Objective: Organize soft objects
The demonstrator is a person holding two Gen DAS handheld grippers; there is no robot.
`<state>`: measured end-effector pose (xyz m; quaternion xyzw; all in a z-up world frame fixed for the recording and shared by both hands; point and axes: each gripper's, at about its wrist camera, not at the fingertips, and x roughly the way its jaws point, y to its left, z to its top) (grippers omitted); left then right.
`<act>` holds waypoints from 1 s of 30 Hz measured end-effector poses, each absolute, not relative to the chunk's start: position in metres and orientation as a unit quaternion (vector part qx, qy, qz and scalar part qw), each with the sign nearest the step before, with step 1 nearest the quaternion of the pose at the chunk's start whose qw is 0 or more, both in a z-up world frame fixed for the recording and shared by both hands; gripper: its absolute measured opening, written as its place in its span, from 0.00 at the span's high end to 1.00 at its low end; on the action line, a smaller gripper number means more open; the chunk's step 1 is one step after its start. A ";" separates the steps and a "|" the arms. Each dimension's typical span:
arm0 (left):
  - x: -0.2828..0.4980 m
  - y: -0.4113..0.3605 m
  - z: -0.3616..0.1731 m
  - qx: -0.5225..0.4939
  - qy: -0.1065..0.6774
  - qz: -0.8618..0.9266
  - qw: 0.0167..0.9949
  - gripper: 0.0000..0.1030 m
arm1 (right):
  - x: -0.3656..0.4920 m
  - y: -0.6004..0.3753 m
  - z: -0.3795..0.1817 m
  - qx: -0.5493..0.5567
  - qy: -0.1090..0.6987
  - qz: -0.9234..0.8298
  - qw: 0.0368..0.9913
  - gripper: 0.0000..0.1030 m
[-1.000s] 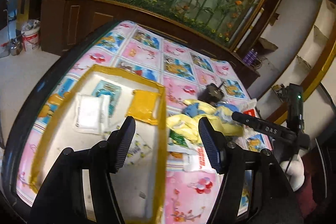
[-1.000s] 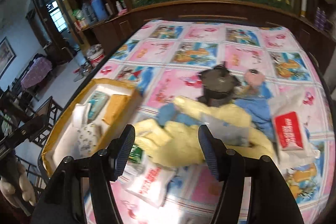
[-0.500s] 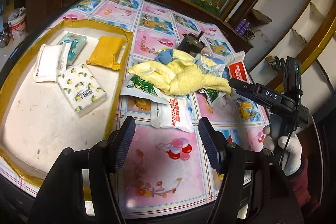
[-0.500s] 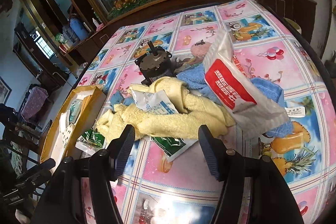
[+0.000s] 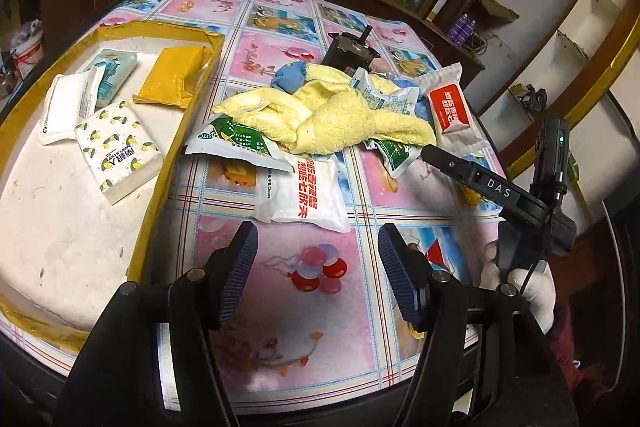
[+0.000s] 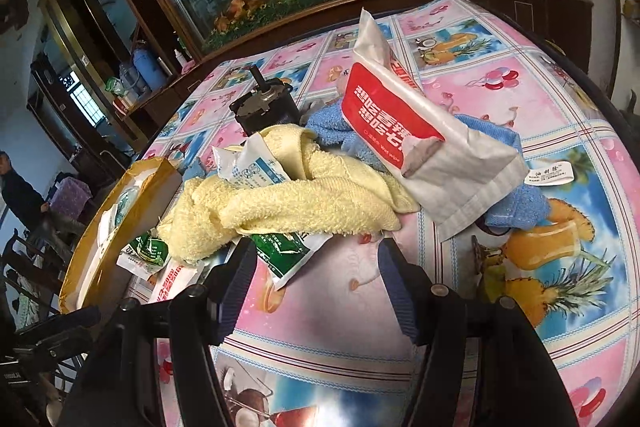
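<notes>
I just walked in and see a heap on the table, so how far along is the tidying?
Partly done. Four soft packs already lie in the yellow-edged tray, among them the lemon-print tissue pack. Nothing is in hand: the left gripper and right gripper are both open and empty. Left on the table: the yellow towel, a blue cloth, the red-label pack and several sachets.

Inside my yellow-rimmed cardboard tray [image 5: 168,163]: three tissue packs, one flat yellow pouch [image 5: 170,77]. Beside that tray: one fluffy yellow towel [image 5: 340,115], one blue towel [image 6: 508,195], one black motor [image 5: 349,51].
</notes>
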<state>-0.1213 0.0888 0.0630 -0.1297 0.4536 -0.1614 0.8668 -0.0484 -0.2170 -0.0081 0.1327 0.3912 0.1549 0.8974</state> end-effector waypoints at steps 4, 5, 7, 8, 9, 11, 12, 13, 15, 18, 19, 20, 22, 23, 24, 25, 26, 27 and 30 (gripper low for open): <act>-0.119 0.084 0.061 -0.131 0.457 -0.161 0.865 0.39 | -0.050 -0.220 -0.005 0.139 0.385 0.159 0.898 0.39; -0.118 0.083 0.059 -0.130 0.458 -0.162 0.864 0.39 | -0.050 -0.220 -0.005 0.141 0.385 0.160 0.898 0.39; -0.117 0.081 0.056 -0.129 0.461 -0.164 0.862 0.39 | -0.050 -0.220 -0.007 0.140 0.388 0.159 0.897 0.39; -0.117 0.080 0.055 -0.129 0.462 -0.165 0.862 0.39 | -0.049 -0.219 -0.008 0.138 0.390 0.158 0.897 0.39; -0.117 0.080 0.054 -0.130 0.463 -0.167 0.861 0.39 | -0.049 -0.219 -0.008 0.137 0.390 0.157 0.897 0.39; -0.117 0.081 0.055 -0.133 0.462 -0.171 0.860 0.39 | -0.050 -0.216 -0.007 0.128 0.388 0.152 0.900 0.39; -0.118 0.083 0.056 -0.135 0.458 -0.174 0.861 0.39 | -0.052 -0.215 -0.004 0.121 0.384 0.147 0.904 0.39; -0.119 0.084 0.057 -0.136 0.454 -0.177 0.862 0.39 | -0.054 -0.213 -0.002 0.115 0.380 0.146 0.906 0.39; -0.119 0.087 0.058 -0.136 0.450 -0.180 0.864 0.39 | -0.058 -0.207 0.009 0.107 0.374 0.161 0.907 0.39; -0.119 0.090 0.053 -0.143 0.454 -0.184 0.860 0.39 | -0.055 -0.196 0.025 0.115 0.374 0.194 0.900 0.39; -0.119 0.091 0.052 -0.145 0.455 -0.185 0.859 0.39 | -0.050 -0.191 0.030 0.117 0.377 0.202 0.896 0.39; -0.120 0.092 0.051 -0.146 0.456 -0.186 0.858 0.39 | -0.044 -0.185 0.033 0.115 0.381 0.212 0.893 0.39; -0.121 0.095 0.051 -0.149 0.454 -0.188 0.858 0.39 | -0.032 -0.168 0.040 0.107 0.384 0.237 0.886 0.39; -0.123 0.097 0.051 -0.151 0.453 -0.187 0.859 0.39 | -0.025 -0.157 0.042 0.100 0.390 0.257 0.879 0.39; -0.124 0.099 0.052 -0.153 0.451 -0.187 0.859 0.39 | -0.020 -0.146 0.043 0.095 0.397 0.278 0.869 0.39; -0.125 0.102 0.053 -0.154 0.449 -0.186 0.860 0.39 | -0.015 -0.135 0.043 0.093 0.402 0.295 0.862 0.39; -0.125 0.104 0.053 -0.157 0.448 -0.185 0.860 0.39 | -0.009 -0.124 0.042 0.088 0.407 0.304 0.857 0.39; -0.126 0.105 0.054 -0.160 0.446 -0.188 0.860 0.39 | -0.004 -0.114 0.040 0.080 0.413 0.308 0.853 0.39; -0.128 0.107 0.055 -0.158 0.444 -0.190 0.861 0.39 | 0.013 -0.091 0.020 0.048 0.454 0.284 0.843 0.39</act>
